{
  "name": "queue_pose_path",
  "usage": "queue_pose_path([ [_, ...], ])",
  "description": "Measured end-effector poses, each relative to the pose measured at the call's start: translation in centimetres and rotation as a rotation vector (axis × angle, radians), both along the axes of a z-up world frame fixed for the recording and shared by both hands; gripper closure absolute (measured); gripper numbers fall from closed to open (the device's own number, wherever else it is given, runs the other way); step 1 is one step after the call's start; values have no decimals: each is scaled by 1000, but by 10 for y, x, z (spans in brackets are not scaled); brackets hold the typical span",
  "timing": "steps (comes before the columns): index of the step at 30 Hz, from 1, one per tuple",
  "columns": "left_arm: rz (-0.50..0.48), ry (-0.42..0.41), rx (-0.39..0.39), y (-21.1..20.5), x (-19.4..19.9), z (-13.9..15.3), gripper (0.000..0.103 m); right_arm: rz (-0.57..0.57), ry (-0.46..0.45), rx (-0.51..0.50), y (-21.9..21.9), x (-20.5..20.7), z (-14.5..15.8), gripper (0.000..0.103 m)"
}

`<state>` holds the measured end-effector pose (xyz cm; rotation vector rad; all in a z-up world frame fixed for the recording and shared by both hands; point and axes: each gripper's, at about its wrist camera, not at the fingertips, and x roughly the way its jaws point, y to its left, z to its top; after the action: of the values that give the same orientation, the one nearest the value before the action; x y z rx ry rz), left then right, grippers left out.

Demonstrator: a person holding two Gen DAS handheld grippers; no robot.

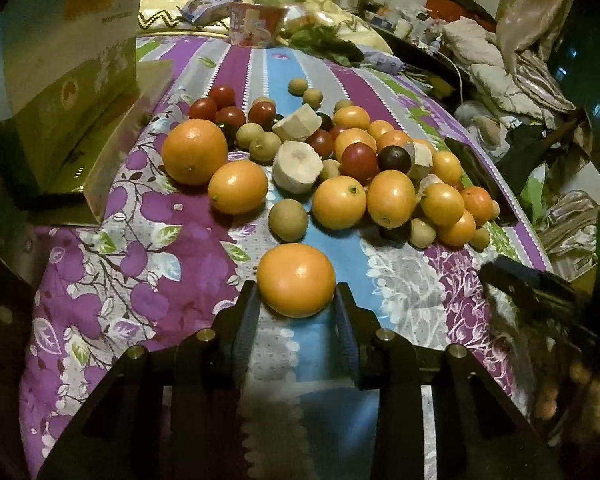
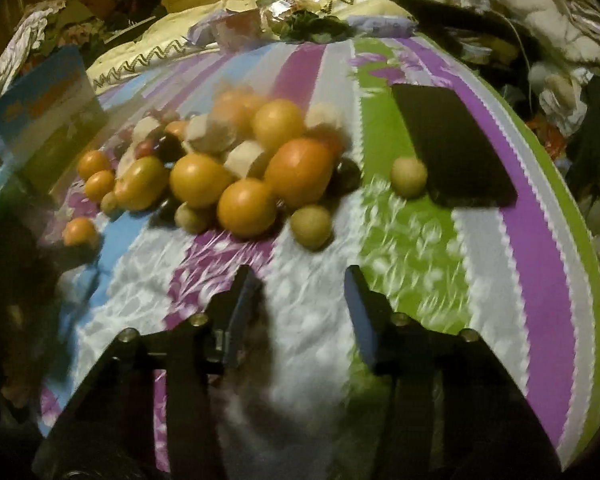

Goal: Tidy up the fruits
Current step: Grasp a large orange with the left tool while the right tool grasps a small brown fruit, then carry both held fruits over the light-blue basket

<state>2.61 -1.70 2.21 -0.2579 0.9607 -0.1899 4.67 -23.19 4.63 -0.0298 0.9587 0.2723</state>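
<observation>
1. While most fruit (image 1: 340, 168) lies heaped beyond the fingers, sorting looks barely begun.
2. Left gripper (image 1: 296, 300) is clamped on one orange (image 1: 296, 279).
3. Right gripper (image 2: 300, 284) stands apart, empty, short of the pile.
4. The box (image 1: 72, 128), far left, appears empty.

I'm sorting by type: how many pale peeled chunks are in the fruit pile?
4 chunks: one at the far middle, a round-faced one in front of it, one right of the dark fruit, one half hidden among oranges. More may be buried.
</observation>
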Motion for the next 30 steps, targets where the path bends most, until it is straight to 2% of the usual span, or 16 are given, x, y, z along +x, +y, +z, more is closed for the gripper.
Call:
queue_pose_path([
  [1, 0, 0, -5, 0, -1, 0, 64, -1, 4, -4, -1, 4, -1, 66],
  [9, -7, 4, -1, -5, 1, 0, 64, 14, -10, -53, 5, 13, -3, 68],
  [10, -6, 4, -2, -5, 1, 0, 64, 12, -17, -69, 7, 12, -4, 71],
  [11, -4, 6, -3, -5, 1, 1, 64, 7, -25, -82, 8, 11, -4, 78],
  [12, -3, 8, -5, -5, 1, 1, 64, 4, -28, -87, 8, 12, -4, 79],
  [18, -3, 11, 15, -4, -1, 8, 64, -46, -26, -45, 4, -1, 8, 79],
  [22, 16, -2, 30, 0, -10, 27, 64, -55, -34, -2, 12, -18, 28, 79],
  [30, 62, -74, 56, 22, -37, 91, 64, -22, -64, 65, 47, -37, 72, 79],
])
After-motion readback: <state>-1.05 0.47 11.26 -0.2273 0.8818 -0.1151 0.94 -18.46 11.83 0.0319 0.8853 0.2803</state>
